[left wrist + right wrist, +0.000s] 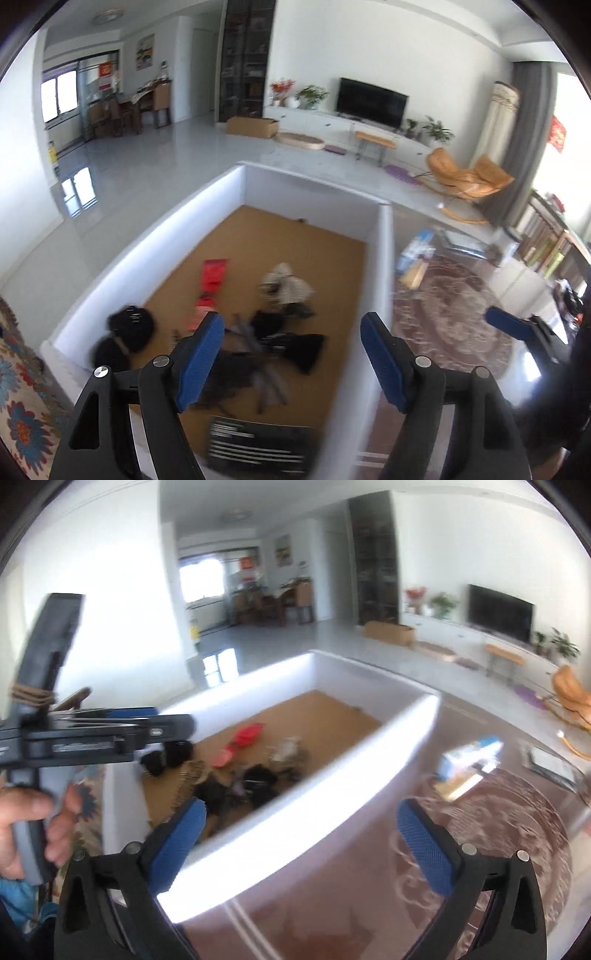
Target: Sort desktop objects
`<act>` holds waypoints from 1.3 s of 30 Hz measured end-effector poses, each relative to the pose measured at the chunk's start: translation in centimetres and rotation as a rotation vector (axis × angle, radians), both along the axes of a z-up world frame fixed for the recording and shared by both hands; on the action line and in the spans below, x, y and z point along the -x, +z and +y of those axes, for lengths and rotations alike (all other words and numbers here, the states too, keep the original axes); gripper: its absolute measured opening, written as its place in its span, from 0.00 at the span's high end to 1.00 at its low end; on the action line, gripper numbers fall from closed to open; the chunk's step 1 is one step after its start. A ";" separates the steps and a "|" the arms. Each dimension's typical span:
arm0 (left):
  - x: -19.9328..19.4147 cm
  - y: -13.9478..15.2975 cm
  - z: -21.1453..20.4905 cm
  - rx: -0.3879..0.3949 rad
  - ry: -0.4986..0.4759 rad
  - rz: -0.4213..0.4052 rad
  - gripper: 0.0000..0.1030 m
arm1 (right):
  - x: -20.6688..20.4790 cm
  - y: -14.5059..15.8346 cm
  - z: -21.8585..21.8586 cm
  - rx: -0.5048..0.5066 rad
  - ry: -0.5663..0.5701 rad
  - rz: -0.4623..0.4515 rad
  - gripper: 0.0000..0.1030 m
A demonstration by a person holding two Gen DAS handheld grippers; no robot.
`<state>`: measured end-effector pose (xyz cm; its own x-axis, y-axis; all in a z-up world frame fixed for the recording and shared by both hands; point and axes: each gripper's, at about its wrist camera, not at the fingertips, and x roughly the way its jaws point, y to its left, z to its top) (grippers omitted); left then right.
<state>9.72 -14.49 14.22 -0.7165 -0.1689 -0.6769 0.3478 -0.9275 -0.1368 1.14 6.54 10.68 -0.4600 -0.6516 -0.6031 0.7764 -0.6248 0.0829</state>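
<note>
Both blue-padded grippers, left [291, 354] and right [301, 843], are hanging wide open, gripping nothing. They are hovering above a white-walled, cork-floored tray [236, 192] holding a blurry red plastic piece [212, 275] and black items [291, 343].

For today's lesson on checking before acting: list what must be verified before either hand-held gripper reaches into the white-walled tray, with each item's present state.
1. Left hand-held gripper open and holding nothing: ok.
2. Right hand-held gripper open and holding nothing: ok.
3. Left one is over the white-walled tray: ok.
4. Right one is over the tray: not ok, it is outside the near wall.
5. Objects separated for a clean grasp: not ok, the black items lie heaped; the red object lies apart.
6. Objects identifiable: cannot tell, motion blur.
</note>
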 end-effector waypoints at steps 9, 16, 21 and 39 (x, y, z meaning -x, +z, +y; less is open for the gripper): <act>3.9 -5.3 20.8 0.000 -0.477 -0.059 0.00 | 4.7 -8.1 20.8 -0.196 -0.570 -0.133 0.00; 6.6 -12.6 22.6 0.021 -0.473 -0.174 0.00 | 2.4 -9.7 26.6 -0.195 -0.647 -0.200 0.00; 8.1 -13.9 22.2 0.060 -0.454 -0.151 0.00 | 1.7 -10.7 26.3 -0.186 -0.634 -0.212 0.00; 10.4 -16.4 21.1 -0.015 -0.427 -0.156 0.00 | 0.9 -10.4 25.4 -0.212 -0.629 -0.146 0.00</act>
<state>-0.65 6.61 -2.17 -0.6093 0.1305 -0.7821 -0.0482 -0.9906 -0.1278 0.26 31.94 0.24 -0.6166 -0.1474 -0.7734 0.2502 -0.9681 -0.0149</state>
